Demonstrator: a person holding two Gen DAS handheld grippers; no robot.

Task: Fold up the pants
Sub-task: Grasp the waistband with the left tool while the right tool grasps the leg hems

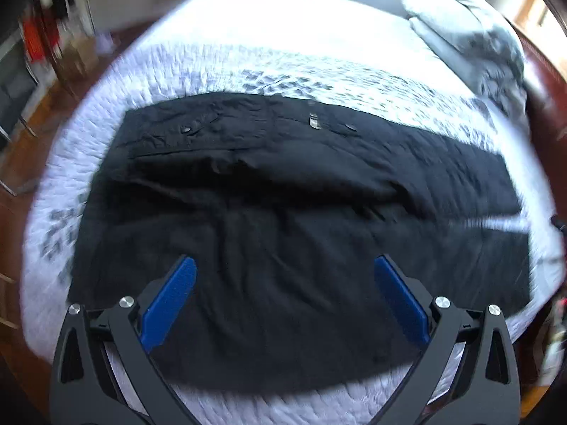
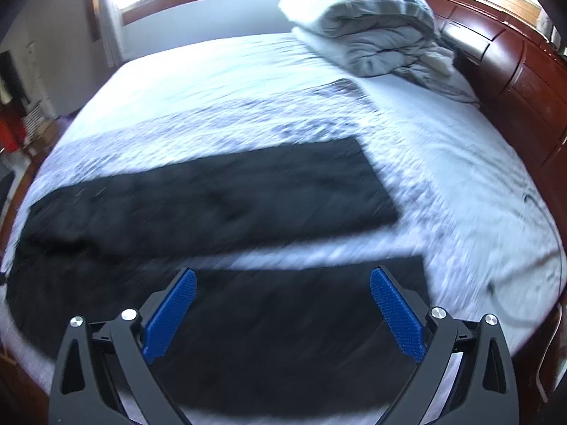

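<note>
Blue pads (image 1: 170, 301) frame the left wrist view, and the left gripper (image 1: 285, 269) hangs spread wide above the waist end of the black pants (image 1: 269, 191), nothing between its fingers. Over on the right, the right gripper (image 2: 283, 283) is spread just as wide above the near leg, gripping nothing. Pants lie flat on the white quilted bed (image 2: 219, 81), legs apart, a strip of quilt between them. Grey pillows (image 2: 368, 21) sit by the wooden headboard (image 2: 514, 71).
</note>
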